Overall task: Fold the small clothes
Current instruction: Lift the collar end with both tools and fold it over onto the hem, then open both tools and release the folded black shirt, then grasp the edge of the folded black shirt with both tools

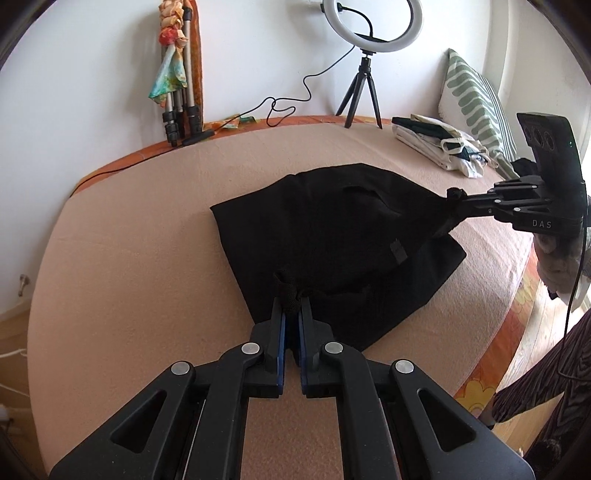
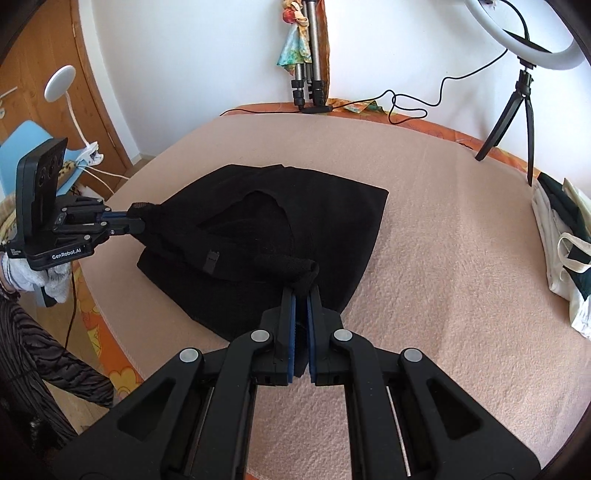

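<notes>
Pinching one strap each, left gripper (image 1: 291, 306) and right gripper (image 2: 301, 291) hold the black tank top (image 1: 332, 236), body trailing forward toward frame centre.

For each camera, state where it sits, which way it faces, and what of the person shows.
Left wrist: sits on the left tongs, faces across the bed to the wall; right tongs and a gloved hand show.
Right wrist: sits on the right tongs, faces the same wall; left tongs and a gloved hand show.
Shared: black garment, pinched by both tongs, ring light, tripods.
</notes>
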`<state>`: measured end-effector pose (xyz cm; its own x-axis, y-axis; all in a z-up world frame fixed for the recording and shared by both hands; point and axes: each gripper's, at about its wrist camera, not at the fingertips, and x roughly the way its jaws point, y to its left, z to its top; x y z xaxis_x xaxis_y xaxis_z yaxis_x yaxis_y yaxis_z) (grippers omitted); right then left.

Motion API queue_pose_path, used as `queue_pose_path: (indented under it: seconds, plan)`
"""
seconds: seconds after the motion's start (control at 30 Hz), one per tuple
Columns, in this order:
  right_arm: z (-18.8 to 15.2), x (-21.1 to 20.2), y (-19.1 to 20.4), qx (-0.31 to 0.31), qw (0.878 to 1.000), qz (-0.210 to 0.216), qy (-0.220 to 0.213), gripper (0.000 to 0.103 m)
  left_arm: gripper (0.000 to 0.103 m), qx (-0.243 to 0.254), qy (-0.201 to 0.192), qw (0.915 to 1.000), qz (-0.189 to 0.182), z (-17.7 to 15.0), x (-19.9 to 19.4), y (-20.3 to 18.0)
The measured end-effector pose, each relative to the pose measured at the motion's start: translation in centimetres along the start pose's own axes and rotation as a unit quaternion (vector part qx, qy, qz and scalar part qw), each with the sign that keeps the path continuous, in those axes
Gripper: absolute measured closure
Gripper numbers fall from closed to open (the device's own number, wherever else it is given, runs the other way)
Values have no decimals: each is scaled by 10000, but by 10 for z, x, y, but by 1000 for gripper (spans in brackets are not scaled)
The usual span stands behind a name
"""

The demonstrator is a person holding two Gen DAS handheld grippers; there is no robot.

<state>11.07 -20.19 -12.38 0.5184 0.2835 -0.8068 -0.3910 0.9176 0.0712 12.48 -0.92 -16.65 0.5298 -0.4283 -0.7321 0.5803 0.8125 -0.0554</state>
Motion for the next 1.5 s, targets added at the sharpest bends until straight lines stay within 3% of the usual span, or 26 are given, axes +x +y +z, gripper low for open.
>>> queue_pose_path:
  seconds: [0.07, 0.17, 0.33, 0.47, 0.53, 0.63, 0.7, 0.8, 0.87, 0.93, 0.97, 1.17, 1.23, 1.3, 1.37, 1.4, 1.43, 1.5]
  plan:
    - [-5, -6, 3, -96, 9999, -17, 62, 96, 98, 206, 25, 9997, 139, -3, -6, -4]
    - [-13, -20, 4, -19, 9998, 163, 125, 95, 98, 292, 104, 9995, 60, -11, -20, -6]
    - [-10, -47, -3, 496, 9971, 531, -206, 95, 92, 401, 7, 9992, 7, -13, -49, -9]
    - [-2, -30, -11, 1140, 9934, 123, 8, 90, 92, 93, -168, 9998, -41, 2, -52, -2]
    - [-8, -15, -23, 1743, 9843, 161, 236, 81, 92, 7, -111, 9999, -7, 5, -43, -4]
    - [-23, 4, -47, 2723, 9586, 662, 503, 76, 92, -74, 71, 9998, -144, 1, -23, -13]
    - [-30, 16, -52, 2954, 9482, 929, 711, 75, 92, -66, 225, 9995, -189, -4, -9, -19]
    - [-35, 25, -46, 2950, 9465, 1009, 830, 74, 92, -164, 432, 9984, -330, -11, 6, -23]
    - [-38, 28, -41, 2905, 9466, 1081, 886, 75, 92, 11, 560, 9980, -280, -14, 12, -28]
    - [-39, 31, -39, 2954, 9404, 1368, 986, 97, 92, 93, 601, 9980, -191, -17, 15, -28]
    - [-39, 29, -39, 2971, 9398, 1347, 1021, 97, 92, 18, 635, 9977, -235, -18, 16, -24]
    - [-39, 8, -55, 2858, 9491, 994, 873, 97, 92, -14, 644, 9975, -302, -16, 7, -19]
    - [-36, 4, -47, 2495, 9580, 1013, 985, 95, 92, -98, 535, 9978, -366, -11, -1, -20]
    - [-32, -5, -41, 2192, 9689, 558, 999, 94, 92, -128, 358, 9986, -365, -3, -12, -22]
    - [-24, -18, -42, 2068, 9735, 468, 855, 93, 92, -386, 232, 9982, -389, 5, -19, -17]
    - [-18, -26, -43, 2012, 9759, 465, 708, 89, 92, -530, 158, 9975, -443, 9, -22, -12]
    - [-10, -33, -45, 1928, 9787, 415, 570, 77, 92, -595, 100, 9975, -362, 15, -24, -8]
    - [7, -39, -53, 1831, 9824, 281, 239, 62, 71, -657, 77, 9977, -163, 29, -20, 2]
